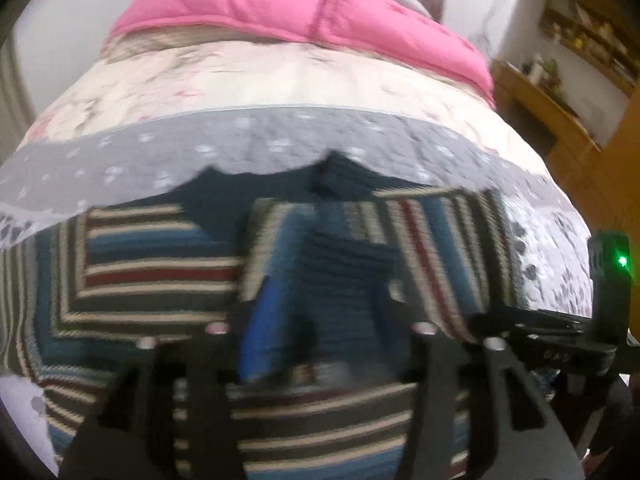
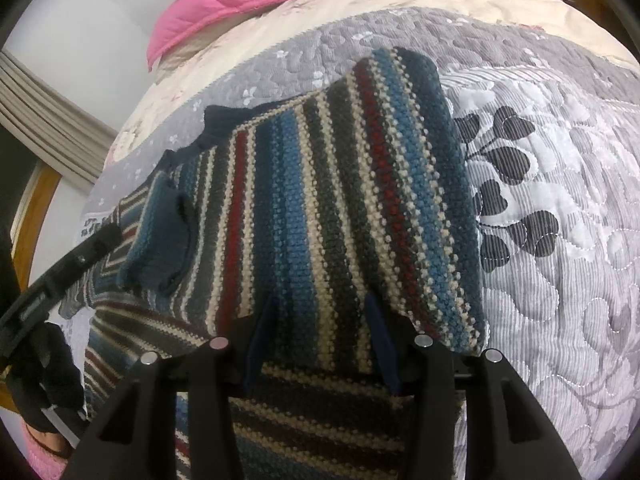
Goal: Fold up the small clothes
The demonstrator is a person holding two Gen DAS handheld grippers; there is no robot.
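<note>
Sweater [image 2: 320,208] with stripes of blue, dark green, cream and red lies on the bed, on top of the grey quilt [image 2: 560,240]. One side of it is folded over the middle, so its stripes run up and down while the stripes below it run across. A small sleeve [image 2: 160,240] with a dark blue cuff lies on the folded part, on the left in the right wrist view. The right gripper [image 2: 320,344] is low over the near edge of the fold. Its two blue fingers [image 2: 380,344] are partly apart, with the knit fold between them, but I cannot tell if they pinch it. In the blurry left wrist view the left gripper [image 1: 320,332] is over the sweater [image 1: 160,272] too. One blue finger [image 1: 260,328] shows; the other is hard to see, so I cannot tell how wide it is or if it has hold of anything. Past the sweater the quilt has cream and grey bands, and a pink blanket [image 1: 280,8] lies at the far end. A wooden shelf [image 1: 560,92] stands to the right of the bed.
</note>
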